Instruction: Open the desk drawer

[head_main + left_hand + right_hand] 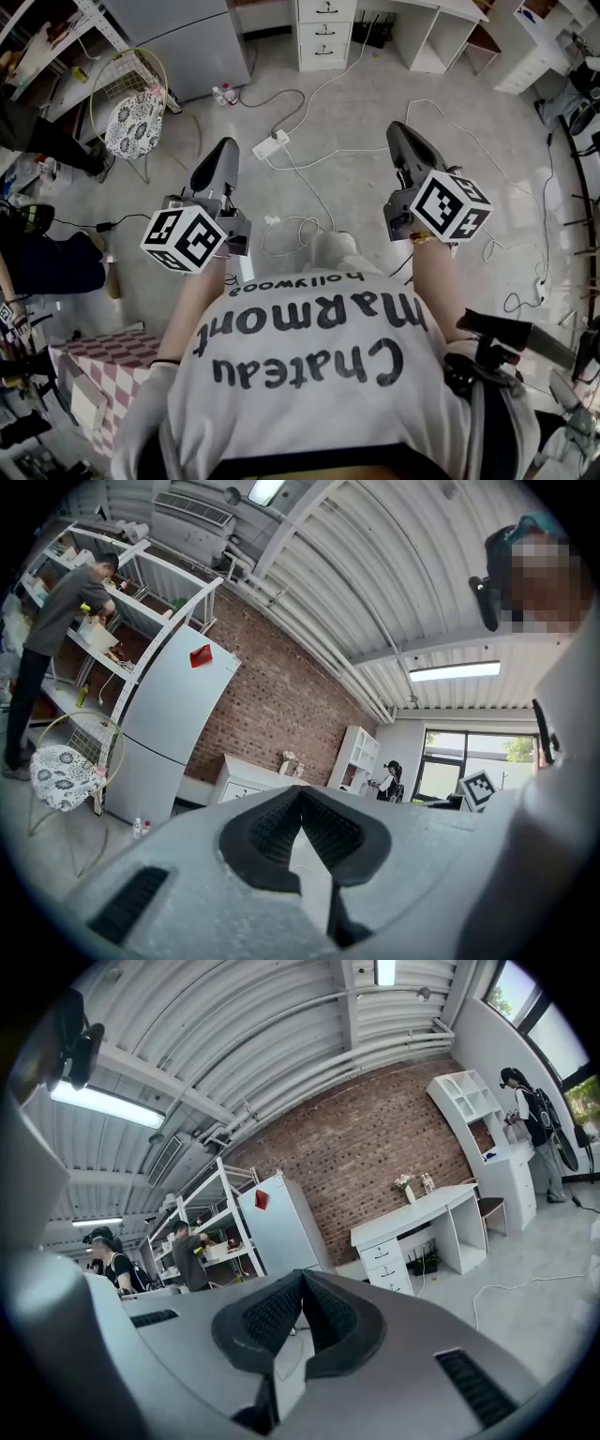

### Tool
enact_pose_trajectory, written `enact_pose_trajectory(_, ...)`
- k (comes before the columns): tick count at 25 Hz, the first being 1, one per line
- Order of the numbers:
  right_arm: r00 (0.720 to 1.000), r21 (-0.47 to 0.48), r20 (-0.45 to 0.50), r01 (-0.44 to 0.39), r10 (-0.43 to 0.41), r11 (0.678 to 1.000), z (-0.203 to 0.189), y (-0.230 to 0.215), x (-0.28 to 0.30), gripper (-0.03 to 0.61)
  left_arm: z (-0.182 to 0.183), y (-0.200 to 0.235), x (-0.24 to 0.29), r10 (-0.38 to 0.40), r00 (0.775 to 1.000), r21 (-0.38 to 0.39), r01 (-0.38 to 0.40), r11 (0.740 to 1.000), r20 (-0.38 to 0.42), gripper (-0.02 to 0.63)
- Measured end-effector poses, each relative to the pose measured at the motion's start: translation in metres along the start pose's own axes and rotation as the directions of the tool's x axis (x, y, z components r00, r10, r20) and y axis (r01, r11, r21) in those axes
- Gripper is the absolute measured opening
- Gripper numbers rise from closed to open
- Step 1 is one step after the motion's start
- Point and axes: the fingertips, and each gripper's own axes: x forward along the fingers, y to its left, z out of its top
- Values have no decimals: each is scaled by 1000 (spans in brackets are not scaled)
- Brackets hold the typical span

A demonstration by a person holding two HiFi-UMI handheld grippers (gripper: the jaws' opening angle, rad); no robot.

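Note:
The white desk's drawer stack [326, 33] stands far off at the top of the head view, all drawers closed, with dark handles. It also shows in the right gripper view [389, 1265], against the brick wall. My left gripper [217, 159] and right gripper [405, 141] are held level over the floor, well short of the desk. In the left gripper view the jaws [302, 794] meet at their tips with nothing between them. In the right gripper view the jaws [302, 1279] are likewise shut and empty.
A white power strip [270, 144] and several cables lie on the floor between me and the desk. A chair with a patterned cushion [132, 122] and a fridge [178, 37] stand at the left. A checkered box [94, 370] sits near my left side. A person [56, 639] works at the shelves.

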Motion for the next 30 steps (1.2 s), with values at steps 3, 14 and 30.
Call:
enact_pose_trajectory(3, 1000, -10, 10, 0, 0, 1000, 6, -2, 10, 14, -2, 6, 9, -1, 1000, -1, 1, 1000, -14, 15)
enact_pose_trajectory(14, 999, -41, 6, -37, 37, 998, 32, -42, 73, 14, 8, 29, 77, 21, 1000, -11, -21, 1000, 20, 15)
enact_pose_trajectory(30, 991, -103, -65, -120, 114, 987, 105, -165, 175, 14, 25, 14, 241, 63, 992, -39, -59, 998, 109, 15)
